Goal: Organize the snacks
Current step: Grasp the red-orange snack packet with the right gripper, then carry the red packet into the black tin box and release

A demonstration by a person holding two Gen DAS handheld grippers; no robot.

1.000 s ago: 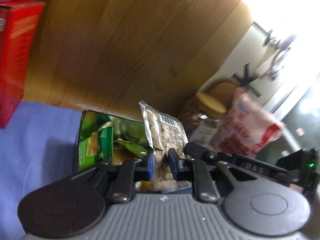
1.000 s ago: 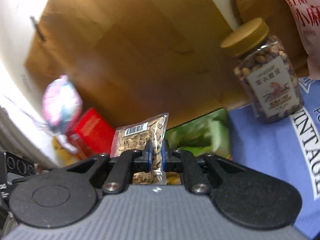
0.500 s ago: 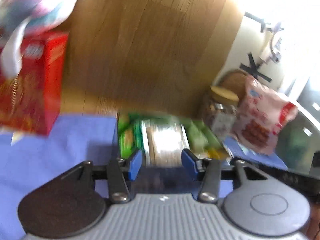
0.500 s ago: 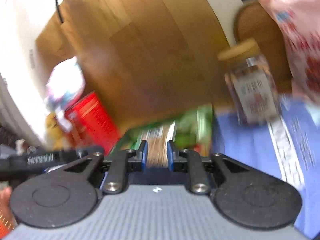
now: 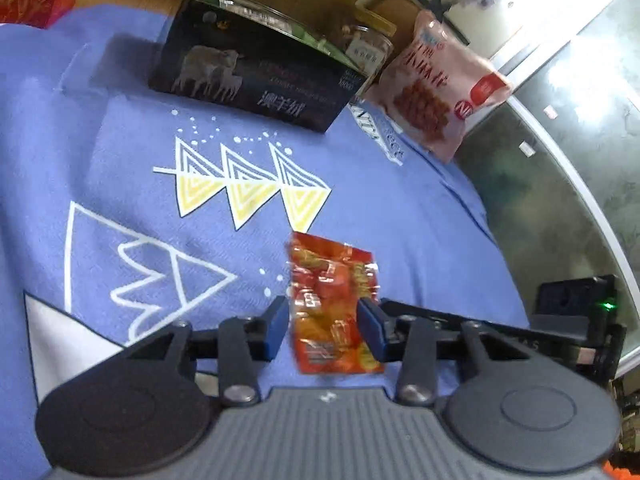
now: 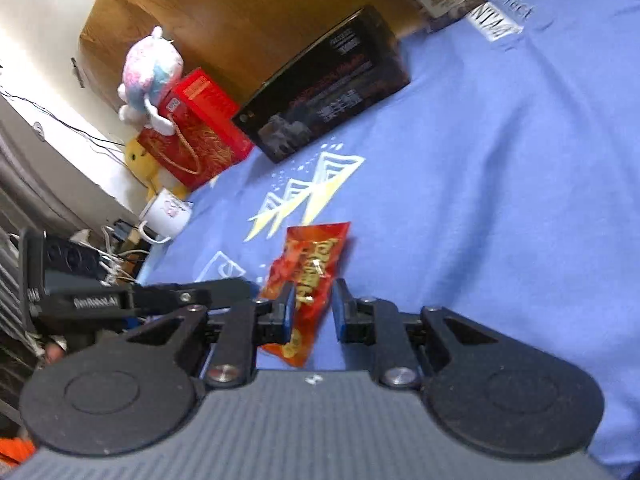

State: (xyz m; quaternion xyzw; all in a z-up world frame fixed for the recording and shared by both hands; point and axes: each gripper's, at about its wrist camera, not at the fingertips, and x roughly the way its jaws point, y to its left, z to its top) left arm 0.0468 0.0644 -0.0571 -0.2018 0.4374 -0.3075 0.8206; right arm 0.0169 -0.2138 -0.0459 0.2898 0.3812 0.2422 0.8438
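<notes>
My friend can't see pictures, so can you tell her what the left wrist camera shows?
A small red-orange snack packet lies on a blue cloth between the open left tongs, which are not squeezing it. Farther back stand a black box, a pink snack bag and a jar.
</notes>
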